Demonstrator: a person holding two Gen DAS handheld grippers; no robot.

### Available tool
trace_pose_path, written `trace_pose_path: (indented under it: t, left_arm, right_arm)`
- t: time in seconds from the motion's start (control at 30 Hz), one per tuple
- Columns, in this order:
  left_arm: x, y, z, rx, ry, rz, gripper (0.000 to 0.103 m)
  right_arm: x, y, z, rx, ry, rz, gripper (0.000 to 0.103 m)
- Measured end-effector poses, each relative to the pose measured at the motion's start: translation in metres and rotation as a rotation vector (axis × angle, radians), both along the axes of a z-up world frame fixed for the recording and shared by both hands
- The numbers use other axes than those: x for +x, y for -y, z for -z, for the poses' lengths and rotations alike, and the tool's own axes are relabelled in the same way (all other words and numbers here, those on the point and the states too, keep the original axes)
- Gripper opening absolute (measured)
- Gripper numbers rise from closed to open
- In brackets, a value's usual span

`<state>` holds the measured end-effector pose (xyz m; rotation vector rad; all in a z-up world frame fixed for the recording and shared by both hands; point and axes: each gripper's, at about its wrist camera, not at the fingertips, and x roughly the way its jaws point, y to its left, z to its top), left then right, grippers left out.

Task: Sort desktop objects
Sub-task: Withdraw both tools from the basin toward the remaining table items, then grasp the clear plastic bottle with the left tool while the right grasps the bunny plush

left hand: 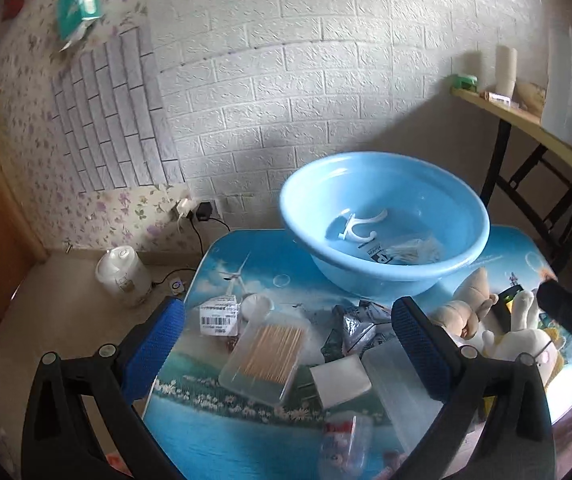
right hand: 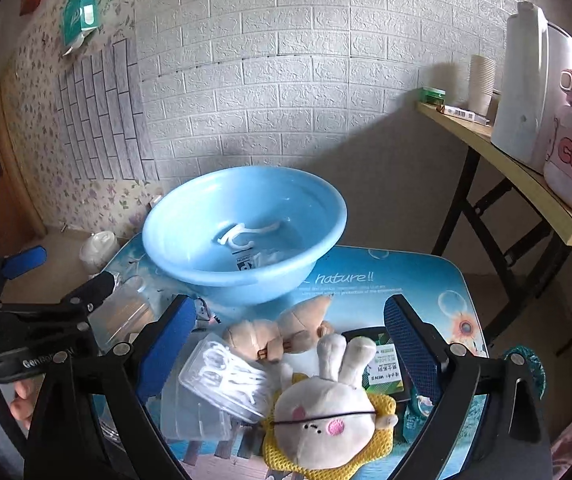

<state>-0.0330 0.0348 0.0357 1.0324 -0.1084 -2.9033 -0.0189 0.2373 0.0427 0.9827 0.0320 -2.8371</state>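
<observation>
- Both grippers hover over the cluttered table [left hand: 213,448] with nothing between their blue pads: the left gripper [left hand: 286,344] has its jaws spread wide, and the right gripper [right hand: 290,340] stands well apart too.
- Nearest under the right gripper lies a white rabbit plush [right hand: 326,412] in a yellow knit collar, face up, ears pointing away from the camera.
- Just left of the rabbit sits a clear box of floss picks [right hand: 225,376], resting on another clear plastic box.
- Beyond the rabbit's ears lies a beige plush toy [right hand: 286,328], and beside it, to the right, a dark packet with a green label [right hand: 382,372].
- Under the left gripper lies a clear box of toothpicks [left hand: 265,356], tilted, with a white square pad [left hand: 340,380] and a frosted plastic case [left hand: 398,376] to its right.
- Behind those sit a silvery foil packet [left hand: 358,320], a small round white lid [left hand: 255,306] and a barcode label [left hand: 219,314].
- Further back, on the far edge of the table, stands a light blue basin [left hand: 386,224]; inside it lie a white plastic hook [left hand: 360,224] and a printed packet [left hand: 402,250].
- Farthest, a white brick-pattern wall [left hand: 286,80] closes the scene, with a side shelf [right hand: 498,148] at the right.
</observation>
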Motion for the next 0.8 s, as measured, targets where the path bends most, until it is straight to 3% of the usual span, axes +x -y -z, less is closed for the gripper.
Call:
trace_pose_path:
  t: [0.23,0.33,0.47,0.53,0.67,0.8]
  left_arm:
    - [0.005,0.002,0.005,0.028,0.069,0.003,0.103]
    - [0.016,0.008,0.0,0.035,0.04,-0.027,0.103]
    - [0.029,0.016,0.002,0.123,-0.022,-0.051,0.103]
    - [0.025,0.016,0.007,0.141,0.015,-0.055,0.103]
    - [0.029,0.011,0.012,0.079,0.026,-0.021,0.103]
    - [0.033,0.003,0.031,0.032,0.044,-0.001,0.103]
  right_arm:
    - [0.021,0.003,-0.002,0.052,-0.088,-0.009,0.093]
    - [0.026,0.002,-0.007,0.049,-0.094,-0.012,0.093]
    - [0.032,-0.005,-0.006,-0.015,-0.093,-0.021,0.093]
    - [0.034,-0.008,-0.003,-0.027,-0.103,-0.087,0.093]
    - [0.037,-0.023,0.005,0.016,-0.076,-0.052,0.093]
    - [0.037,-0.055,0.02,-0.086,-0.01,0.015,0.093]
